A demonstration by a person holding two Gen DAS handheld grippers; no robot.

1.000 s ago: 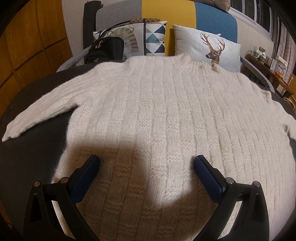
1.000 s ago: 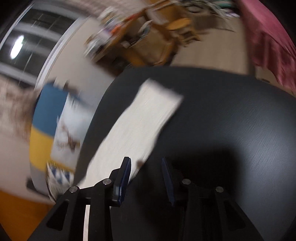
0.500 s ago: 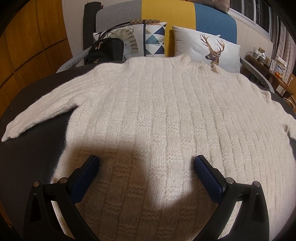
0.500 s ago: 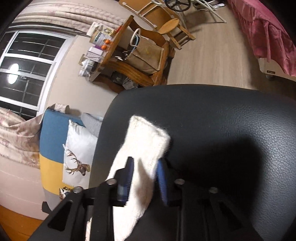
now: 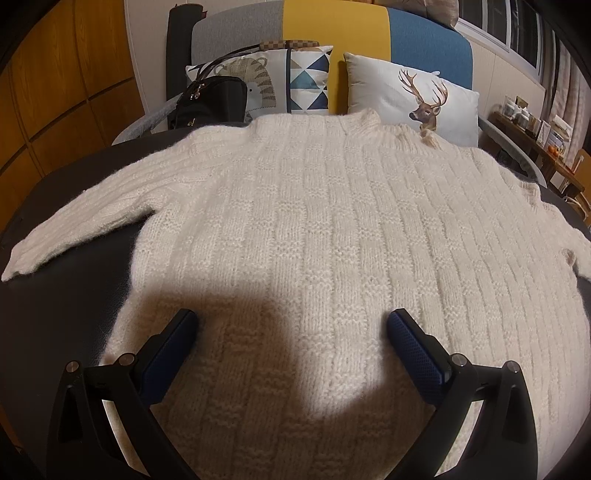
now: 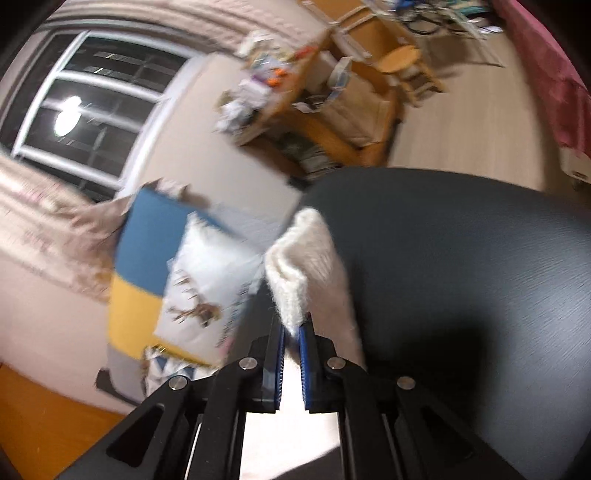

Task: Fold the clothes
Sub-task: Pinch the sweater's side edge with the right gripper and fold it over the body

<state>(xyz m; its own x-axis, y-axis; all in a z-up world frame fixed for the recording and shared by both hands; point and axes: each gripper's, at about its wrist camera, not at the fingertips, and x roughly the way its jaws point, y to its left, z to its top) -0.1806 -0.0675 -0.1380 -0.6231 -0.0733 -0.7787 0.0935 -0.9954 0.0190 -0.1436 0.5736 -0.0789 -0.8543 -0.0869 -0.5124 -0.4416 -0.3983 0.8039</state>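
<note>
Dark table [image 5: 74, 314]: black, wood-grained surface, bearing the garment; also seen from the right wrist [image 6: 480, 277]. Sofa [image 5: 340, 29]: panels of grey, yellow and blue, standing behind the table's far edge. Cream knit sweater [image 5: 314, 221]: basket-weave ribbed pattern, spread flat over most of the table, collar toward the sofa, one sleeve [image 5: 74, 225] stretched out flat to the left side of the view. Deer cushion [image 5: 413, 99]: white, stag's head print, propped on the sofa just behind the collar. Patterned cushion [image 5: 288, 81]: triangles and a striped animal figure, beside the deer cushion. Black handbag [image 5: 210, 101]: resting against the patterned cushion. Left gripper [image 5: 291, 325]: fingers spread wide apart, blue pads [image 5: 173, 339] resting over the sweater's lower body, gripping nothing. Right gripper [image 6: 291, 332]: fingers clenched on the cuff end of the other sleeve [image 6: 306, 266], which is raised off the table; this view is motion-blurred.
</note>
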